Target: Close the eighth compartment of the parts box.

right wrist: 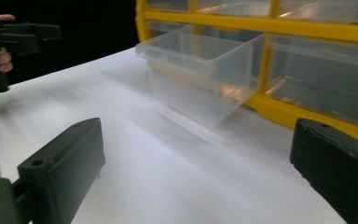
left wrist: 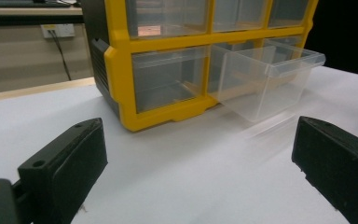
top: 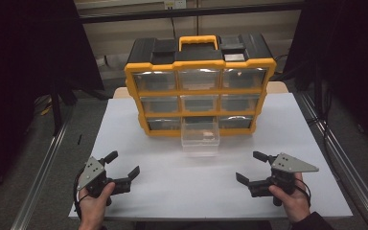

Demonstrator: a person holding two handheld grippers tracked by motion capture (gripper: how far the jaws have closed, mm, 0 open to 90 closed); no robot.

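Both tongs (top: 122, 165) (top: 254, 166) gape empty; bottom-middle clear drawer (top: 201, 136) juts from organizer (top: 200, 64).

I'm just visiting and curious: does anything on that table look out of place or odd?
One thing: the clear drawer in the middle of the bottom row of the yellow organizer is pulled out over the table, while the other drawers sit flush. Both grippers, left and right, rest open and apart from it.
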